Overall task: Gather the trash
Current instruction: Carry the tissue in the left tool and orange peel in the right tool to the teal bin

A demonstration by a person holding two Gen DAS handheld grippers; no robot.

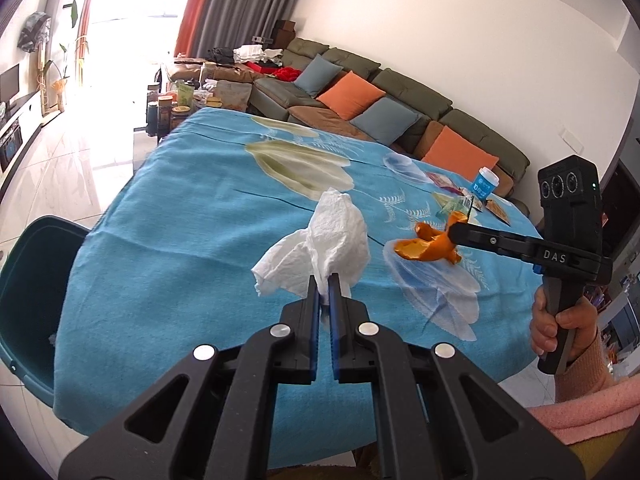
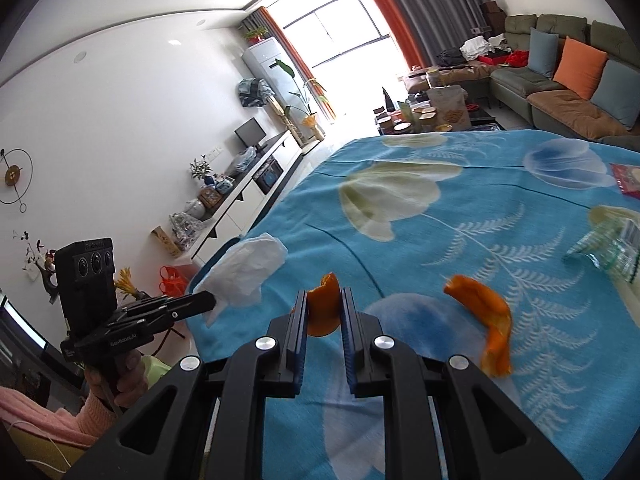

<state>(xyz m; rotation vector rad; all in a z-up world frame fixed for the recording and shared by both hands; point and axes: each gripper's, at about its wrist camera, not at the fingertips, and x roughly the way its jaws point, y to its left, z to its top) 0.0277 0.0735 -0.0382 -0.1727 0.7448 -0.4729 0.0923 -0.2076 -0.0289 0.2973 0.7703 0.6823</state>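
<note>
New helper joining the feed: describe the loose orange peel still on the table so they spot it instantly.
On the blue flowered tablecloth, look just right of the right tongs. The loose peel lies there, a long curled orange strip, unlike the clear crumpled wrapper beyond it.

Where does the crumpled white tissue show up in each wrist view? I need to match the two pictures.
Left wrist view: the white tissue sits at centre, pinched between the fingers of the left gripper, above the tablecloth.
Right wrist view: the tissue is left of centre, at the tip of the left gripper, near the table's edge.
Shared landmark: the blue floral tablecloth.
</note>
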